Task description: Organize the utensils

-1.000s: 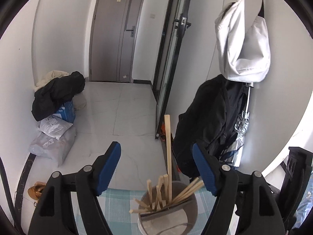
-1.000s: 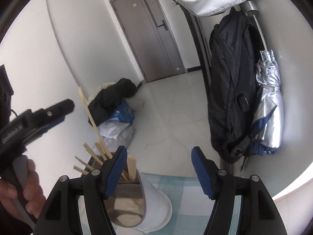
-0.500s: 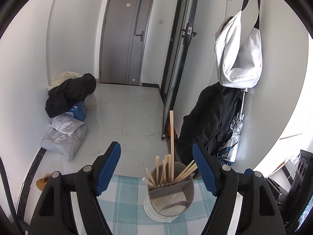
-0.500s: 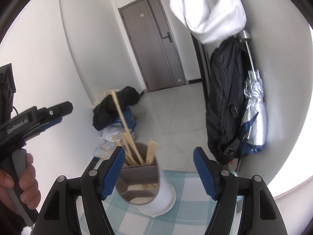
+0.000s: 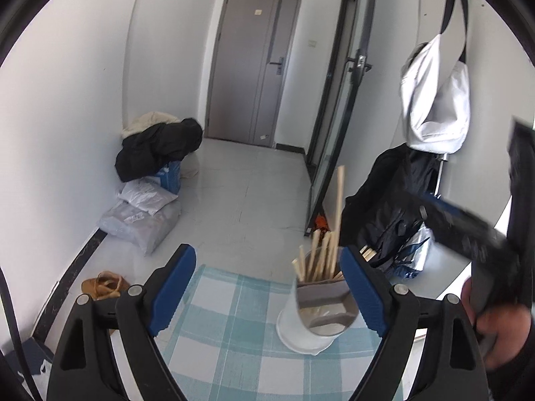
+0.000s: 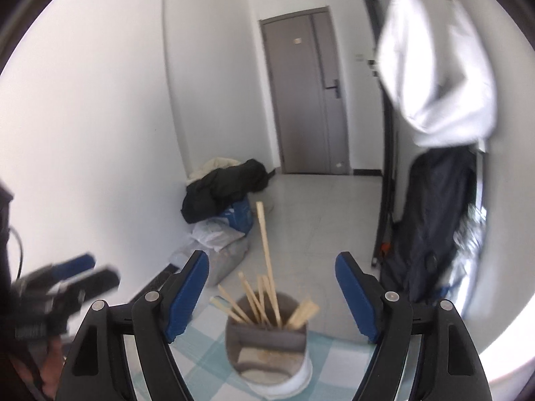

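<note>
Chopsticks (image 6: 267,287) stand gathered in the holder (image 6: 267,351) at six o'clock; both the left gripper (image 5: 267,287) and right gripper (image 6: 271,294), jaws just widened, are spread and empty, so the task appears near complete.

My left gripper (image 5: 267,287) has drawn back and swung aside, so the white utensil holder (image 5: 312,320) that sat low between my jaws now stands further off, against my right-hand pad, with more checked cloth (image 5: 227,330) showing. Its jaws have just been opening, nothing between them. My right gripper (image 6: 271,295) has risen and rolled level; the holder, once by its left pad, now sits centred below its widening, empty jaws.
</note>
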{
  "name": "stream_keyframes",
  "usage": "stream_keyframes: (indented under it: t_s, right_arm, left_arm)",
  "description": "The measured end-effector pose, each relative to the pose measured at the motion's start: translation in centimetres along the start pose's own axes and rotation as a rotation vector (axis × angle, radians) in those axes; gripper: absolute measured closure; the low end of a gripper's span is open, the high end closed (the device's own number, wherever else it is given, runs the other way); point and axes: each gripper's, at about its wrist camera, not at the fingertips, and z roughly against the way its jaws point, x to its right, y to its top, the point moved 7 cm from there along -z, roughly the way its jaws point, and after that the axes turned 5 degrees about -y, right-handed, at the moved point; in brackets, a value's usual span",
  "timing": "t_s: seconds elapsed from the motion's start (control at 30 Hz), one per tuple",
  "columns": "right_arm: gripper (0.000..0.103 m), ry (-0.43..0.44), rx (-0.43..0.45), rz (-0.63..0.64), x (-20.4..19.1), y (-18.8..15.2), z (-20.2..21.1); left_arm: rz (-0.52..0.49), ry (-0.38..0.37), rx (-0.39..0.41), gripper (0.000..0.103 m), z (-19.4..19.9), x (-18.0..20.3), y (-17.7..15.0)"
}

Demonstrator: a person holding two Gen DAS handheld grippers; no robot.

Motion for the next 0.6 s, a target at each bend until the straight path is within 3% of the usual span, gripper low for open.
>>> stream_keyframes:
  t_s: [0.13,0.3,0.33,0.43,0.6]
  right_arm:
    - [0.029,0.015,-0.065,0.046,-1.6,1.7,-5.4]
    - [0.050,-0.012,-0.147,0.076,-2.1,2.1,-10.9]
    - [0.057,-0.017,-0.154,0.087,-2.2,2.0,-11.5]
    - [0.097,-0.046,-0.172,0.116,-2.2,1.5,-12.8]
    - [0.098,-0.027,-0.102,0.143,-2.0,0.3,-10.8]
  left_arm:
    - [0.050,0.035,-0.027,0.018,-1.9,-2.1,-1.4]
    - [0.062,0.057,-0.060,0.018,-3.6,-4.1,-2.9]
    - [0.057,0.067,-0.058,0.018,-3.9,-4.4,-2.9]
    - [0.081,0.051,-0.066,0.018,-4.3,-4.8,-2.9]
    - [0.066,0.043,-0.049,0.018,-4.4,-4.8,-3.0]
